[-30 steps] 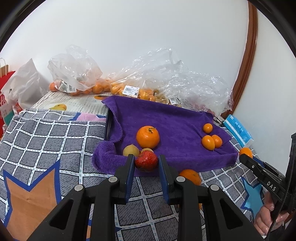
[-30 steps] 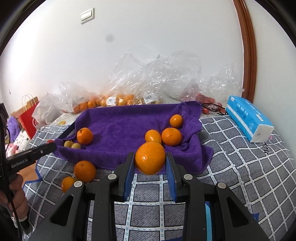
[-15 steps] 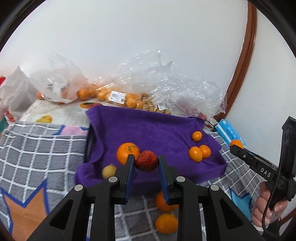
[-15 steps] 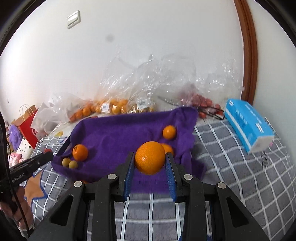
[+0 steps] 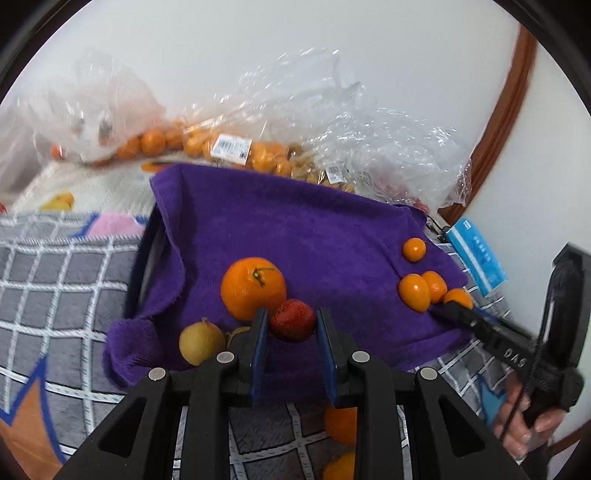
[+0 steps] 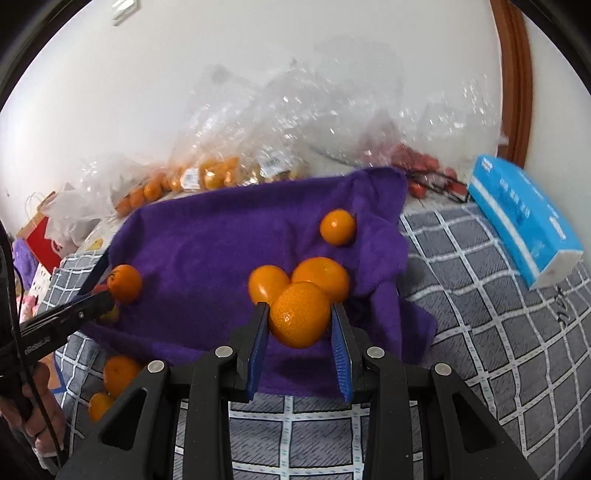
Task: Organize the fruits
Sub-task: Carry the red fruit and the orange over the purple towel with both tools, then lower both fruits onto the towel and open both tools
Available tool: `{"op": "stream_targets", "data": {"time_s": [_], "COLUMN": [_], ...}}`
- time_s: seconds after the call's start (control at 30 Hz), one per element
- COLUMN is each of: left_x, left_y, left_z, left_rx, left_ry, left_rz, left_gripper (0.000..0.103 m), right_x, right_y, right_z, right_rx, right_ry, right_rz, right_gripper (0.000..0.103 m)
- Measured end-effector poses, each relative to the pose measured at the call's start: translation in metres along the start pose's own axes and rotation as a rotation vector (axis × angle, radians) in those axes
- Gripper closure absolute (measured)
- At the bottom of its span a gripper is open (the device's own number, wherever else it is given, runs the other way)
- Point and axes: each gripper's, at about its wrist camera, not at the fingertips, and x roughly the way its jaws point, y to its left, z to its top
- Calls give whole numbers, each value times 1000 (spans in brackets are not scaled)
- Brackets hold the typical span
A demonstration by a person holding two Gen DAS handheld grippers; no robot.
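Left gripper (image 5: 288, 328) and right gripper (image 6: 300, 321) tilt downward, jaws clamped.

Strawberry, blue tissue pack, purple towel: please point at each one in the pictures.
strawberry (image 5: 292, 320), left wrist view, middle of its red skin
blue tissue pack (image 6: 517, 218), right wrist view, its blue top face
purple towel (image 6: 207, 240), right wrist view, bare cloth

Plain white wall (image 6: 184, 92) behind everything, brown wood trim (image 6: 513, 74) curving up the right side, light switch (image 6: 123, 8) up top.
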Motion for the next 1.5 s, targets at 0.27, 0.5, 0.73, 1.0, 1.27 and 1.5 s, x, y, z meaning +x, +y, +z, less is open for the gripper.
{"op": "stream_targets", "data": {"time_s": [0.27, 0.5, 0.73, 1.0, 1.27, 1.5], "left_x": [4, 4, 2, -19, -36, -40], "left_y": [-2, -1, -2, 1, 9, 12], "left_z": [-1, 0, -1, 1, 4, 0], "left_rx": [17, 5, 11, 1, -15, -40], "left_ry": [-4, -6, -17, -109, -176, -185], "left_rz": [-3, -10, 0, 12, 68, 99], "left_gripper": [78, 78, 78, 63, 61, 47], "right_x": [2, 2, 0, -6, -10, -10], "right_y": [7, 4, 0, 1, 11, 22], "right_z": [-5, -4, -4, -6, -12, -13], "right_rx": [-51, -33, -4, 6, -1, -50], "right_ry": [-23, -26, -37, -84, -111, -102], "right_rz": [-53, -37, -37, -78, 7, 41], "right_gripper": [70, 70, 58, 51, 51, 51]}}
